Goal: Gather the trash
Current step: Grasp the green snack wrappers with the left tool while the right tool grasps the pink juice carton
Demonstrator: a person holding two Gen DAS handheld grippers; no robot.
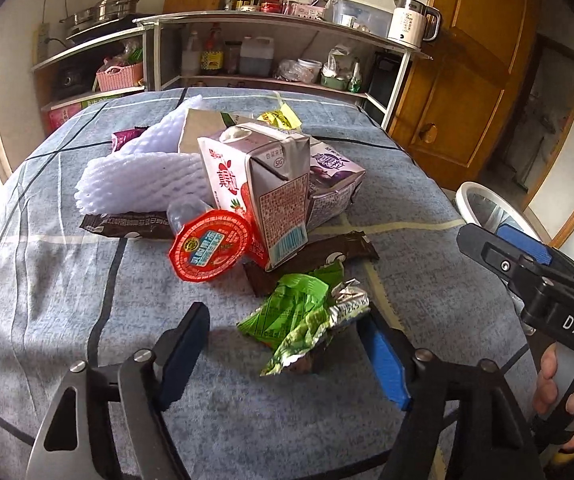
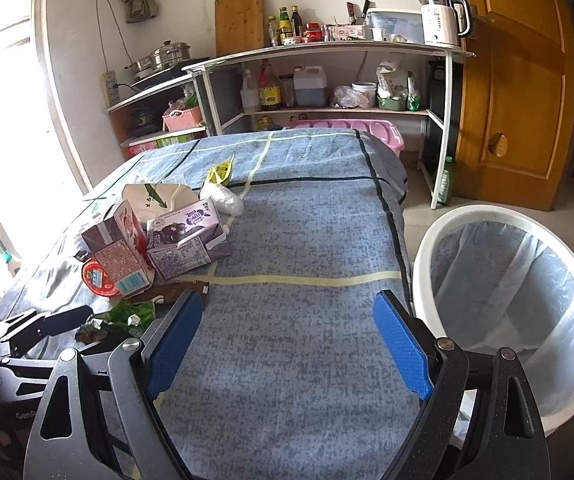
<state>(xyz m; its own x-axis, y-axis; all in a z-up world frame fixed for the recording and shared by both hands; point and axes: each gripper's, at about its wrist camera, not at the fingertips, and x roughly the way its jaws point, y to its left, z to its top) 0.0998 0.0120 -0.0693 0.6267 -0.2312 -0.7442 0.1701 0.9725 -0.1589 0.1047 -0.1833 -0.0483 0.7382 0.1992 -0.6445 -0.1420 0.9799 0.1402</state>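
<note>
A pile of trash lies on the blue table cloth (image 1: pixel 47 320). A crumpled green foil wrapper (image 1: pixel 299 320) lies nearest, between the open fingers of my left gripper (image 1: pixel 287 332), which hovers low over it. Behind it are a red round lid (image 1: pixel 209 246), a red-white milk carton (image 1: pixel 255 196), a purple carton (image 1: pixel 333 184), brown wrappers (image 1: pixel 327 258) and white foam netting (image 1: pixel 143 176). My right gripper (image 2: pixel 287 320) is open and empty over bare cloth, right of the pile (image 2: pixel 159 240). A white lined trash bin (image 2: pixel 519 300) stands on the floor at the table's right.
Kitchen shelves (image 2: pixel 327 52) with bottles, a kettle and pots stand behind the table. A wooden door (image 2: pixel 527 80) is at the right. A pink tub (image 2: pixel 347 126) sits under the shelf. A yellow wrapper (image 2: pixel 219 172) and a white bag (image 2: pixel 223 200) lie farther back.
</note>
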